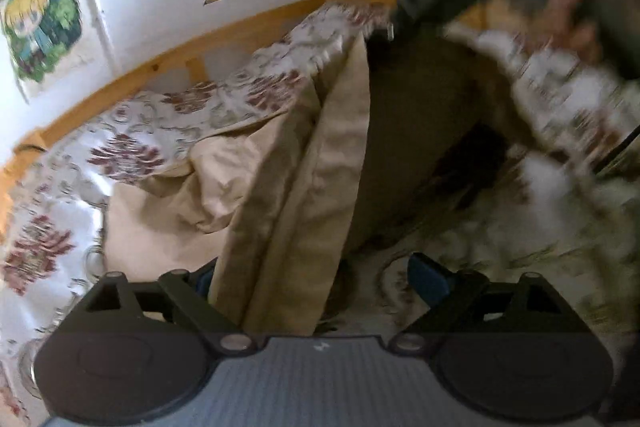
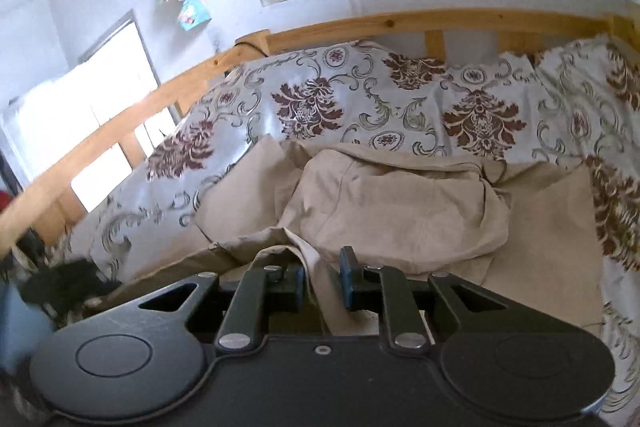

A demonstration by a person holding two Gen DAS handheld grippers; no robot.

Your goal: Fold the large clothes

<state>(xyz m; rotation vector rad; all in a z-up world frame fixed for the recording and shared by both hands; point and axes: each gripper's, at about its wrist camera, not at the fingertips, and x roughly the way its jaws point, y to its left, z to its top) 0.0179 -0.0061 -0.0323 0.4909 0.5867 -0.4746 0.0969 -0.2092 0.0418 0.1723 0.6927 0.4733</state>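
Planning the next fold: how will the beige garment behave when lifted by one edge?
Likely floppy: the beige garment lies crumpled and drapes between the right gripper jaws. Probably light, since one pinch raises a strip. It may slide on the glossy bedspread.

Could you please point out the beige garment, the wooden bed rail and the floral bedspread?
beige garment [image 2: 400,211], right wrist view, on its bunched middle.
wooden bed rail [image 2: 400,23], right wrist view, on the top bar.
floral bedspread [image 2: 360,99], right wrist view, on the pale patterned cloth behind the garment.
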